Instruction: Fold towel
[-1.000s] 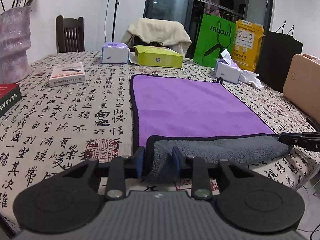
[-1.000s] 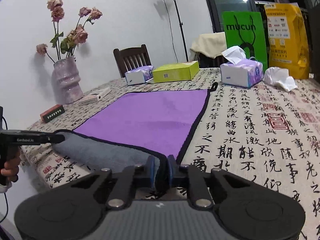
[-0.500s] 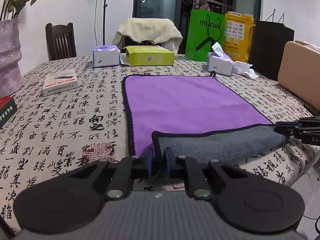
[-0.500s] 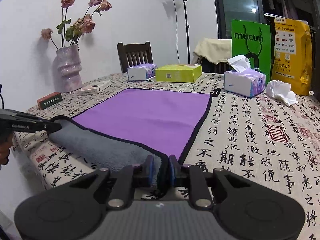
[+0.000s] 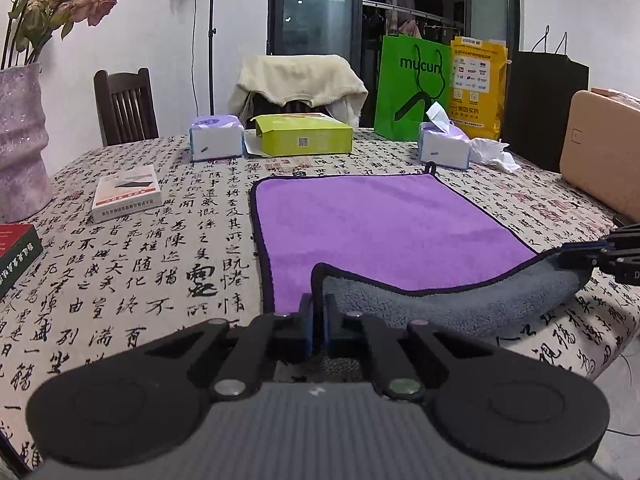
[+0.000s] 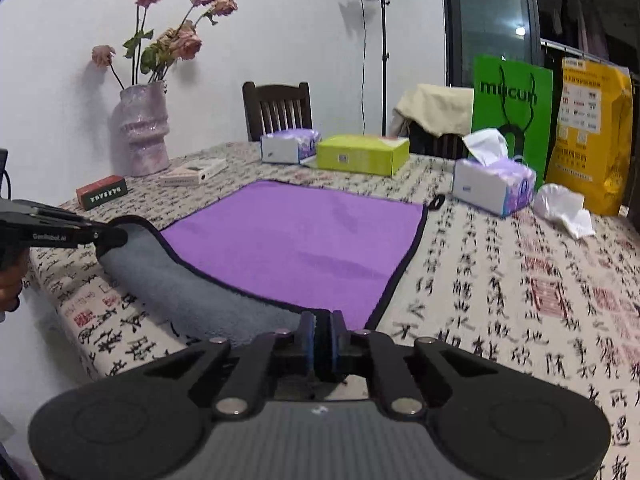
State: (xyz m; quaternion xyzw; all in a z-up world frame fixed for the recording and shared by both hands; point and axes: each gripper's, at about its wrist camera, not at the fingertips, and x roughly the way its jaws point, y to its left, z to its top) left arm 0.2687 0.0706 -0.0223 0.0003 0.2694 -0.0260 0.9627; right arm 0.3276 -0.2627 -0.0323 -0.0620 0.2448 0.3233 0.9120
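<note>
Both grippers pinch the near corners of the purple towel [image 5: 380, 224], gray underside turned up.

In the lower centre of the left wrist view the left gripper [image 5: 319, 322] has its jaws closed on one corner; the right gripper [image 6: 322, 338] likewise clamps the other. The towel lies mid-frame on the calligraphy tablecloth [image 5: 160, 248]. Behind it, toward the top, stand two tissue boxes [image 5: 216, 137] [image 5: 444, 147], one yellow-green box [image 5: 306, 134] and two bags, green [image 5: 414, 88] and yellow [image 5: 478, 80]. At far left are one vase [image 5: 20, 140] and two small boxes [image 5: 126, 193] [image 5: 16, 256].
</note>
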